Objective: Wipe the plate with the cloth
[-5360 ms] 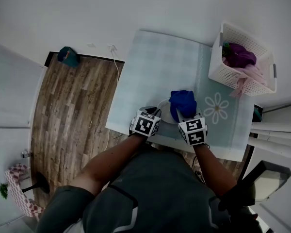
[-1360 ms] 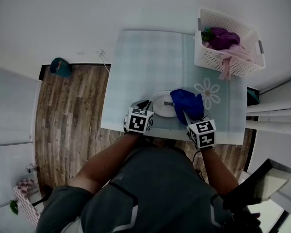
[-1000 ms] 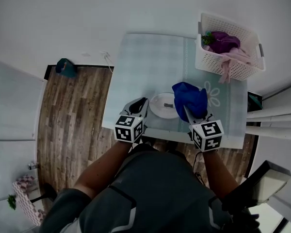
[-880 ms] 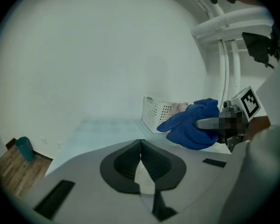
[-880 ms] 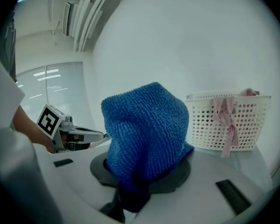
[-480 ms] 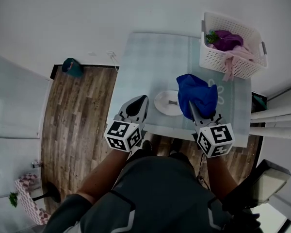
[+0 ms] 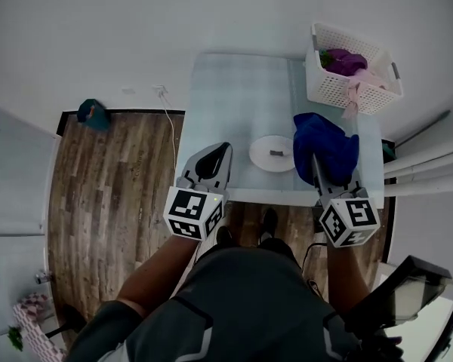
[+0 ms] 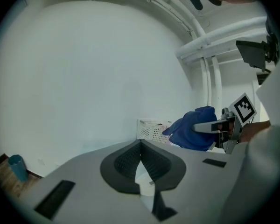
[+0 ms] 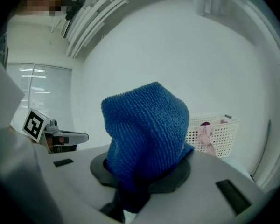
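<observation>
The white plate [image 7: 266, 151] lies on the pale blue table [image 7: 234, 89] near its front edge, with a small dark mark on it. My right gripper [image 7: 315, 161] is shut on the blue cloth [image 7: 326, 151], which hangs bunched over its jaws just right of the plate and above the table. In the right gripper view the cloth [image 9: 144, 125] hides the fingertips of the right gripper [image 9: 147, 171]. My left gripper [image 7: 225, 148] is raised to the left of the plate, off the table's front corner. Its jaws [image 8: 141, 143] are shut on nothing.
A white laundry basket [image 7: 326, 89] with purple and pink clothes stands at the table's far right corner. Wooden floor lies to the left, with a teal object [image 7: 90, 113] and a white cable [image 7: 168, 111] by the wall. A person's feet show under the table edge.
Both grippers have lifted and drawn back toward the person. The cloth has come off the plate and now hangs to its right. The left gripper has left the plate's edge.
</observation>
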Demonstrator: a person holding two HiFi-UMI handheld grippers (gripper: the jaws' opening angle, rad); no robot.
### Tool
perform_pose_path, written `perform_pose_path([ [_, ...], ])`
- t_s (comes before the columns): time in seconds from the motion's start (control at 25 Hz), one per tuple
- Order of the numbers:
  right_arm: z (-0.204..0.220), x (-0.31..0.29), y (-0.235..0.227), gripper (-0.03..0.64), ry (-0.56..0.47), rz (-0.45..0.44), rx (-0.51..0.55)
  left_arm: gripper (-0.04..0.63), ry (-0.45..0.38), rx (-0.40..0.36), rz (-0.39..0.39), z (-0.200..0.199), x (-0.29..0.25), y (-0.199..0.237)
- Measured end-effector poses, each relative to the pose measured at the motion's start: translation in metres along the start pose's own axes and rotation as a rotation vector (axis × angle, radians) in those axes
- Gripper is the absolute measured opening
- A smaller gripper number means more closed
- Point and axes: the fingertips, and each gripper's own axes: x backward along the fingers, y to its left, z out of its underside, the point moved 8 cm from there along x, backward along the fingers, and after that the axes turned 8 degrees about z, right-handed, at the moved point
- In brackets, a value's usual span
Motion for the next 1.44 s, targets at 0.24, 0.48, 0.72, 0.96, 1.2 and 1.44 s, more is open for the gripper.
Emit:
perform_pose_path([
  [0.24,0.006,0.015,0.025,0.109,0.016,0.065,0.003,0.009,-0.01,-0.001,0.057,0.007,0.014,0.01],
  [0.48,0.006,0.024,0.037,0.104,0.0,0.101,0.013,0.009,-0.035,-0.019,0.068,0.0,0.022,0.011],
  [0.72,-0.002,0.026,0.032,0.103,-0.031,0.124,-0.021,0.009,-0.086,-0.061,0.049,-0.024,0.022,0.011],
  [0.96,-0.002,0.023,0.026,0.104,-0.043,0.125,-0.015,0.009,-0.099,-0.064,0.028,-0.029,0.019,0.01],
  [1.2,-0.004,0.02,0.021,0.103,-0.045,0.123,-0.006,0.009,-0.089,-0.063,0.02,-0.029,0.013,0.011],
  [1.44,-0.006,0.018,0.016,0.103,-0.043,0.118,0.002,0.009,-0.086,-0.055,0.024,-0.027,0.007,0.008],
])
